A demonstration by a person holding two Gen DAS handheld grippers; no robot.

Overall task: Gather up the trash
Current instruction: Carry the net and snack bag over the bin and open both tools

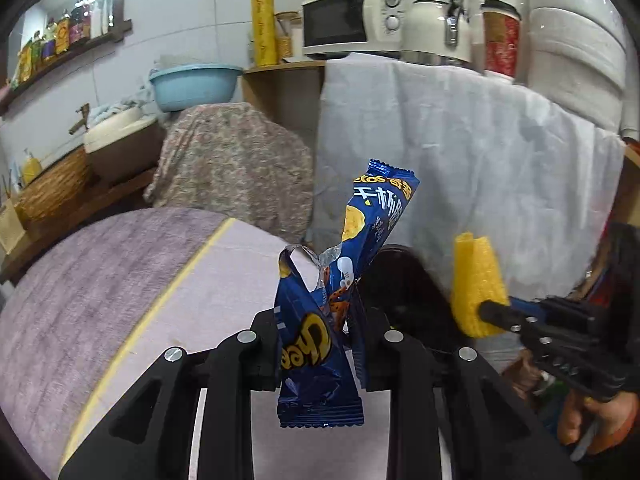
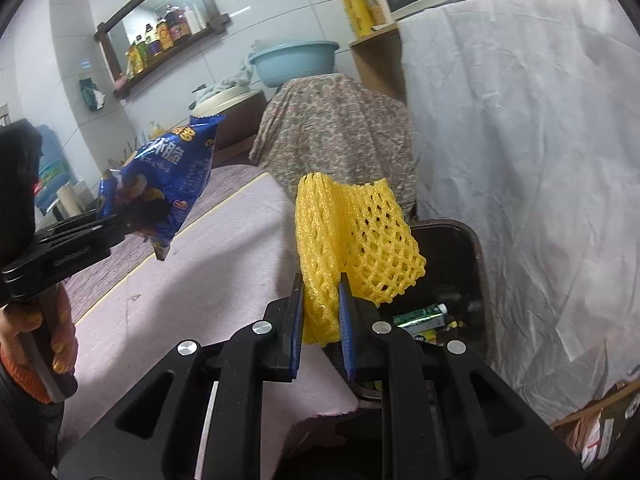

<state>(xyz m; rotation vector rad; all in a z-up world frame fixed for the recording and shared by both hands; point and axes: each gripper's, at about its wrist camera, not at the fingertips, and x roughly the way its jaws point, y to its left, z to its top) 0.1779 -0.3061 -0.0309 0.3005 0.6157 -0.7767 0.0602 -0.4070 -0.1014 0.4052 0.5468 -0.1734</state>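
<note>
The left gripper pinches a blue snack bag. The right gripper clamps yellow foam netting above the dark bin.

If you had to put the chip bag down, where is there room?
The pale pink cloth is bare between its yellow stripe and the trash bin. It is crowded behind: microwave, kettle, stacked bowls.

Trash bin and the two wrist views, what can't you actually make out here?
- Trash bin, right wrist view: the yellow foam net and right tool cover much of its inside; only a green tube shows.
- Left wrist view: the blue Cheetos bag in the left tool hides most of the bin.
- Shelf bottles: labels too small to read.
</note>
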